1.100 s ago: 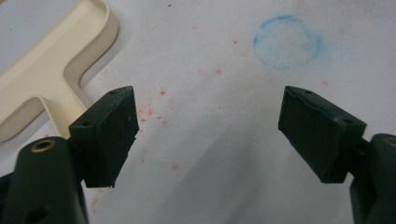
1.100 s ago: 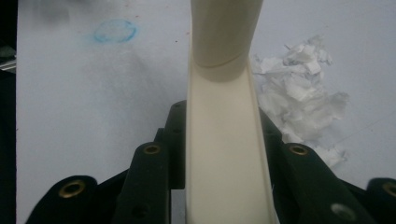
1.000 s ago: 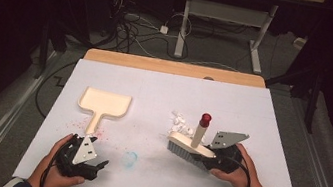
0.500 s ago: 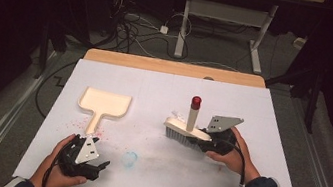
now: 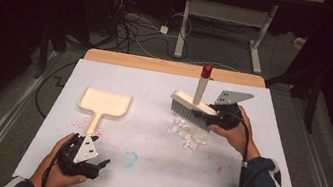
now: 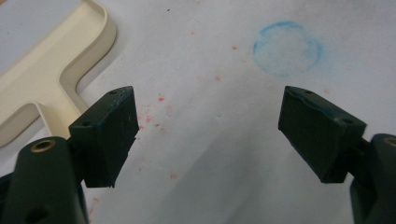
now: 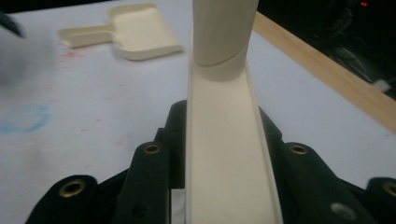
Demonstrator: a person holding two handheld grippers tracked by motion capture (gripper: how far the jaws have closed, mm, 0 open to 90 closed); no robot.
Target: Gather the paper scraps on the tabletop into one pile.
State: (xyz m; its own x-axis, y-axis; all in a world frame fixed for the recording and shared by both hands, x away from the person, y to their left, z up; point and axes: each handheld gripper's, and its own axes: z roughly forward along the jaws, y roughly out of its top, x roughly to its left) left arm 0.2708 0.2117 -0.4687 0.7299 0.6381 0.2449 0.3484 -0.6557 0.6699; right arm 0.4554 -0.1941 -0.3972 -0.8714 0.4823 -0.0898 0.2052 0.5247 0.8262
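A cream hand brush (image 5: 191, 103) with grey bristles and a red-tipped handle (image 5: 206, 71) hangs above the white table, right of centre. My right gripper (image 5: 212, 117) is shut on its back. In the right gripper view the brush back (image 7: 224, 154) runs up between the black fingers (image 7: 149, 177). A small pile of white scraps (image 5: 188, 133) lies just in front of the bristles. A cream dustpan (image 5: 104, 103) lies flat at the left, handle toward me. My left gripper (image 5: 99, 166) rests near the front left edge, open with nothing between its jaws (image 6: 210, 135).
A blue chalk ring (image 5: 130, 158) and red specks (image 5: 98, 131) mark the white sheet; the ring (image 6: 287, 48) and the dustpan (image 6: 42, 79) also show in the left gripper view. The table's wooden far edge (image 5: 173, 68) borders a dark floor with cables and desk legs.
My right gripper has carried the brush away from me toward the table's far side and slightly up, uncovering the white scraps. The left gripper has stayed put.
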